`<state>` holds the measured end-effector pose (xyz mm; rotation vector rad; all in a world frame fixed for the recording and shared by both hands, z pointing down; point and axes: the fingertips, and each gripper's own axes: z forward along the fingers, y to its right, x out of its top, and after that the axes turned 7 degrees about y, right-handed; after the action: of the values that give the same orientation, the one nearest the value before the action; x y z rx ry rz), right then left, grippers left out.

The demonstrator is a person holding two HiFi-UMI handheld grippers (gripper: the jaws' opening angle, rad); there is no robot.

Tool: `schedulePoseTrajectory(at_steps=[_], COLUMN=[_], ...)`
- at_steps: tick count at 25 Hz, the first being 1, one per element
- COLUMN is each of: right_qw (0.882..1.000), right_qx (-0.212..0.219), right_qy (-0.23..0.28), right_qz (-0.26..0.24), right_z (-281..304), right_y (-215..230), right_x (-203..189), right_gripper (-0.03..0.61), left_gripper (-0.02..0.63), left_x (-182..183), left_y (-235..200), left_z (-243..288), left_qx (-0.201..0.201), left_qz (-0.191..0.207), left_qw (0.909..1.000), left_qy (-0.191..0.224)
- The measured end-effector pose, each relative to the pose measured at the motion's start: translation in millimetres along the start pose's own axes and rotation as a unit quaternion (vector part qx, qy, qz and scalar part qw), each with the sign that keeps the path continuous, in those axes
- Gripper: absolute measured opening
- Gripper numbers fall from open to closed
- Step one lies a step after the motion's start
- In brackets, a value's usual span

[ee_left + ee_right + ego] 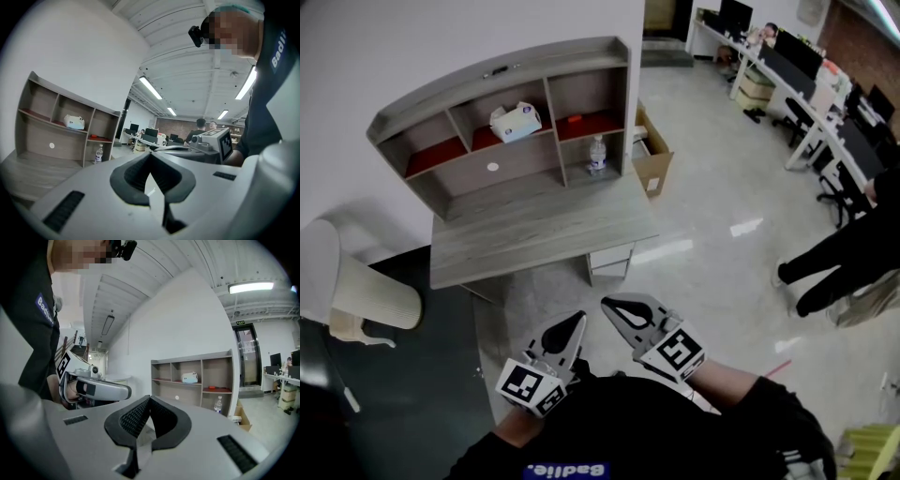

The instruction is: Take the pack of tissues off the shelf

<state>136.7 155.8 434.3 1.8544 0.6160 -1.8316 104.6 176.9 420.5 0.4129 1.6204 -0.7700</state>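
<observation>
The pack of tissues (516,121) is white with a pale print. It lies in the middle upper compartment of the grey shelf unit (581,56), which stands on a grey desk (534,230). It also shows small in the left gripper view as the tissues (74,122) and in the right gripper view as the tissues (190,377). My left gripper (578,317) and right gripper (606,302) are held side by side close to my body, well short of the desk. Both point toward it. Both are shut, with nothing between the jaws.
A water bottle (596,155) stands in the shelf's lower right bay, with a small red item (573,119) above it. A cardboard box (652,159) sits on the floor to the right of the desk. A white chair (356,291) is at left. A person (844,253) stands at right near office desks.
</observation>
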Motion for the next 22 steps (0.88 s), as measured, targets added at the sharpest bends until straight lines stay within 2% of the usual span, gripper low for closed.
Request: schedulePoseTrajectory(at_steps=[6,12,22], right_qw=[1.000,0.999,0.998], right_qx=[-0.017,-0.029,-0.039], right_qy=[-0.007,-0.016,-0.023], right_qz=[-0.011,-0.010,-0.035], right_z=[33.8,96.4,211.1], right_y=[22.2,43.1,65.0], right_x=[5.5,7.2,20.5], right_gripper=[0.029,0.029,0.029], left_gripper=[-0.002,-0.002,-0.002], left_x=[12.3,32.3,71.3], left_y=[-35.6,-100.3,-210.5], left_z=[16.7,25.6,26.5], left_qx=[-0.025,-0.030,-0.040], left_qz=[-0.001,-0.006,-0.008], left_qw=[0.9997,0.9995,0.9990], left_qy=[0.001,0.005,0.018])
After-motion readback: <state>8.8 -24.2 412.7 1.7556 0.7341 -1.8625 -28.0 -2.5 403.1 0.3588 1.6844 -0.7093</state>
